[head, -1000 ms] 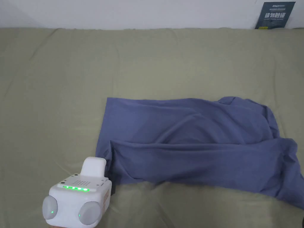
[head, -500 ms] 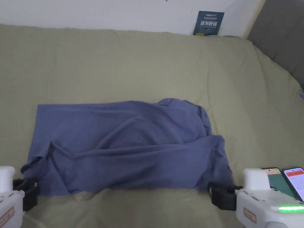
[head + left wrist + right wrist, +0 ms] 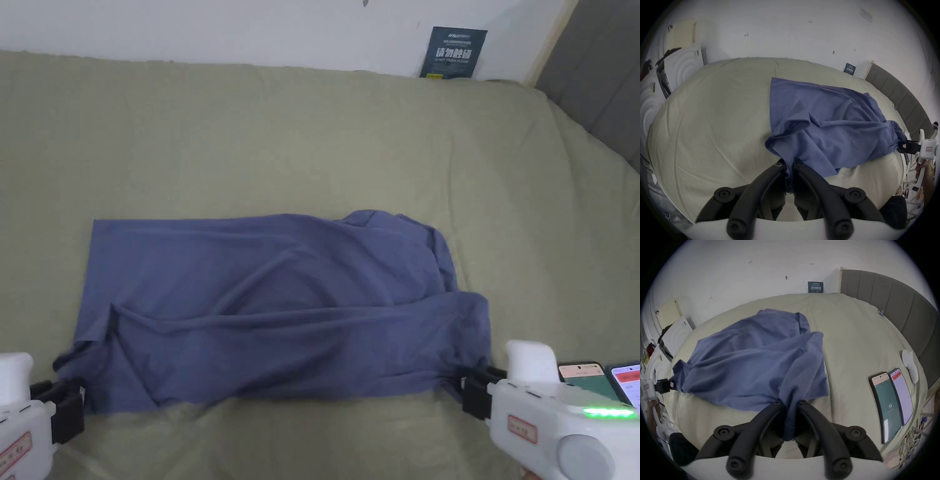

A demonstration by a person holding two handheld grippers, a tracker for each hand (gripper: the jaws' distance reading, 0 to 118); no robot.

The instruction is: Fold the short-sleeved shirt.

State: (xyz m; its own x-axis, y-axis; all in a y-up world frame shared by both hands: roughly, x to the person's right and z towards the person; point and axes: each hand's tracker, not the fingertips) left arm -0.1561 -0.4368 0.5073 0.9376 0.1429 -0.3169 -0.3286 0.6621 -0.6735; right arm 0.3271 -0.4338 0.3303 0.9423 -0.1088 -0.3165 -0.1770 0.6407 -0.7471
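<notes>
A blue short-sleeved shirt [image 3: 281, 306] lies rumpled across the olive bed sheet [image 3: 281, 137], its far edge flat and its near half bunched in long creases. My left gripper [image 3: 59, 400] is shut on the shirt's near left corner, and blue cloth [image 3: 826, 123] runs down between its black jaws [image 3: 789, 164]. My right gripper [image 3: 472, 390] is shut on the near right corner, where a twisted strip of the shirt [image 3: 753, 356] sits pinched between its jaws [image 3: 790, 402]. The near edge hangs slightly stretched between the two grippers.
Two phones [image 3: 603, 378] lie on the sheet by my right gripper, and a white remote [image 3: 910, 368] rests beyond them. A grey padded headboard [image 3: 600, 75] rises at the right. A dark sign [image 3: 453, 53] leans on the white wall behind the bed.
The head camera swung right, bringing both grippers into view. The near edge of the shirt has drawn a little tighter, and the right gripper has edged up toward the shirt's corner.
</notes>
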